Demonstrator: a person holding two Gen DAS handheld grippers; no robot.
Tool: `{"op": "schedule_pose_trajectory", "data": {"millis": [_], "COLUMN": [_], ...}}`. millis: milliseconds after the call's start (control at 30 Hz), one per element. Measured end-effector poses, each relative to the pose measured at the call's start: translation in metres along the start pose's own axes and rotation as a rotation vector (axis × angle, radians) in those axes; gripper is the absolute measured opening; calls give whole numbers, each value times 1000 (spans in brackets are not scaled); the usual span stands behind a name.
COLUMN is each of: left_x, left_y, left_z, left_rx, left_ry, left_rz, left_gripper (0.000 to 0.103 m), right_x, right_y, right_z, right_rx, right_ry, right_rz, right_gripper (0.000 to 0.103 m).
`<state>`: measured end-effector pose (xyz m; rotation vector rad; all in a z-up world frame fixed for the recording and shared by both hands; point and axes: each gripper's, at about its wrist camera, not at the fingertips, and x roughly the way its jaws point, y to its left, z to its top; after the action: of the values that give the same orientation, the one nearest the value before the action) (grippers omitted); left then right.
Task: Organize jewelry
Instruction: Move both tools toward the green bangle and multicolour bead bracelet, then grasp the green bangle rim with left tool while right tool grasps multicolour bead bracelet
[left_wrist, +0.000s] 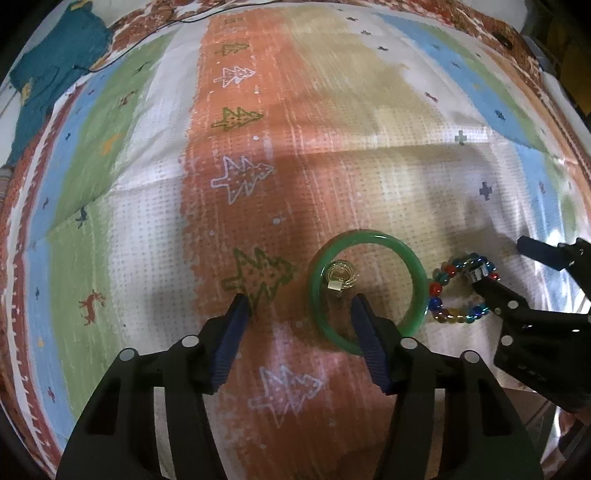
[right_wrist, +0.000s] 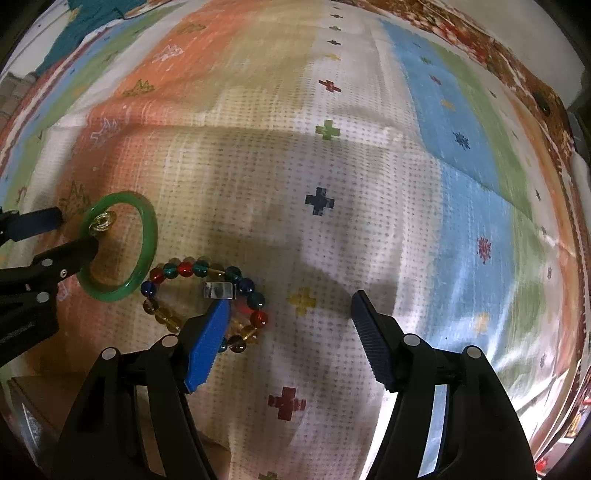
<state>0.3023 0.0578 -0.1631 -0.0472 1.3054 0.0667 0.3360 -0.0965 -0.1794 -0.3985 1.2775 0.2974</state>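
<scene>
A green bangle (left_wrist: 416, 273) lies flat on the patterned cloth, with a small gold ring (left_wrist: 341, 276) inside it. My left gripper (left_wrist: 301, 302) is open and empty; its right finger sits over the bangle's near rim. A bracelet of coloured glass beads (left_wrist: 441, 291) lies right of the bangle, with a silver ring (left_wrist: 476, 272) inside it. In the right wrist view the bangle (right_wrist: 147, 236), gold ring (right_wrist: 101, 221), bead bracelet (right_wrist: 192, 269) and silver ring (right_wrist: 218, 290) show at left. My right gripper (right_wrist: 290, 306) is open and empty, its left finger just before the silver ring.
A colourful striped cloth (left_wrist: 258, 147) with tree and cross motifs covers the surface. A teal fabric piece (left_wrist: 55, 66) lies at the far left corner, with a thin dark cord beside it. The cloth's near edge hangs over by my right gripper.
</scene>
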Motion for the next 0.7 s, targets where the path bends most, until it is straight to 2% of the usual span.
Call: {"op": "schedule_pose_trajectory", "data": {"millis": [67,200,233,300,367,433,700], "left_x": [3,2,2,0,-1,-1,-11], "left_y": [-4,-3,-1,1,5,10,18], "left_z": [-2,-4,-5,-4,-3,-2,4], "left_rx": [22,20,17,7,-9,-21,-50], "left_ry": [3,11,9,5,3,1,-25], "left_rz": [47,50,56,56,46,40,23], "left_gripper": [47,40,36,25,13,7,7], "right_x": [-1,-4,-5,-5,-8,-10,-25], "right_y": [2,7,7,6,7,8,-2], "right_z": [0,-2,-2,-3,-7,-7,1], "right_rx": [-11,-33,-37,-33,-21,-24,-4], "right_ry": [2,7,5,1,-9,-21,-111], "right_rz": [-5,-8,-4,16,31,39,41], "right_gripper": [47,29,26,11,10,10,10]}}
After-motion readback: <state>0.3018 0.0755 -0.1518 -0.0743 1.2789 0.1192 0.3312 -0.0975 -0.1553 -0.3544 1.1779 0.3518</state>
